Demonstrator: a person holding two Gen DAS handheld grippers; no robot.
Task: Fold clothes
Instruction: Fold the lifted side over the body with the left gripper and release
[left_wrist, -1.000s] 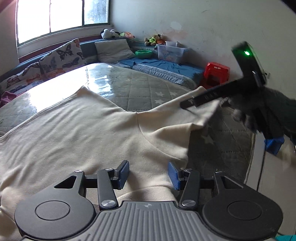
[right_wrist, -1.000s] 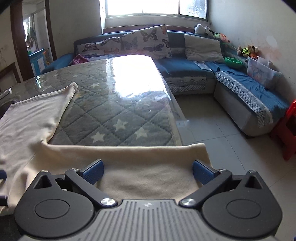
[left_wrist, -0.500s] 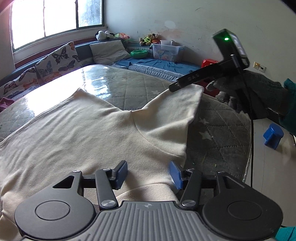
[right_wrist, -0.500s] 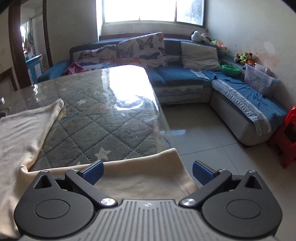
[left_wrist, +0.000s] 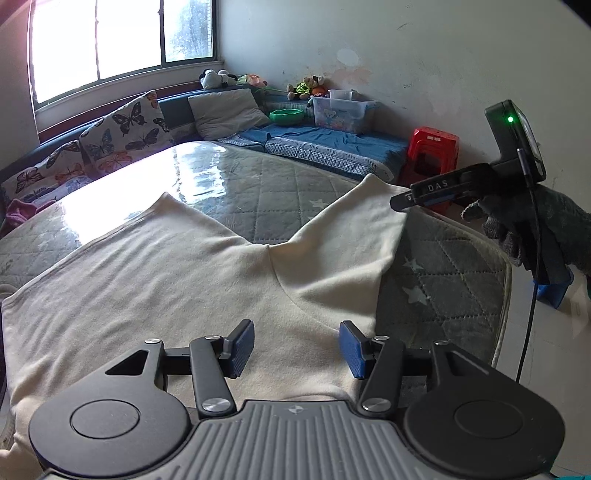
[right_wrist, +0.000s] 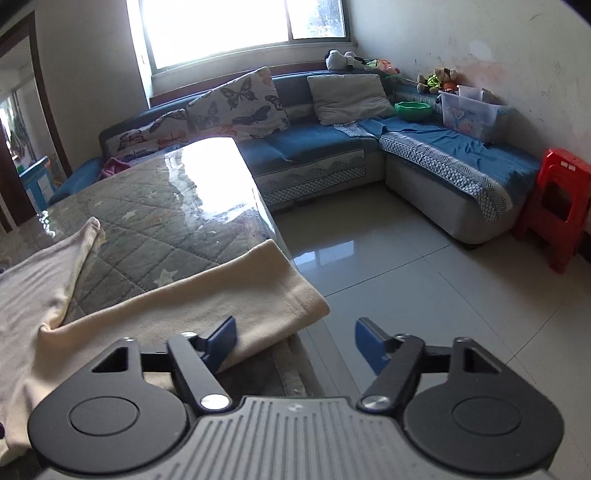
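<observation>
**On the table: sleeve fold pending**

Across the table (left_wrist: 461, 266) lies the cream garment (left_wrist: 177, 280), spread flat. Left tongs (left_wrist: 296, 345) hover apart over its near edge. Right tongs (right_wrist: 295, 341) gape apart beside the right sleeve (right_wrist: 229, 295), gripping nothing. Likely sleeve-fold stage; next needs a clamp on the sleeve end.

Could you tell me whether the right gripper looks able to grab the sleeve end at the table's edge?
Probably yes. The right gripper is open beside the sleeve, whose cuff overhangs the table edge, with nothing between them.
</observation>
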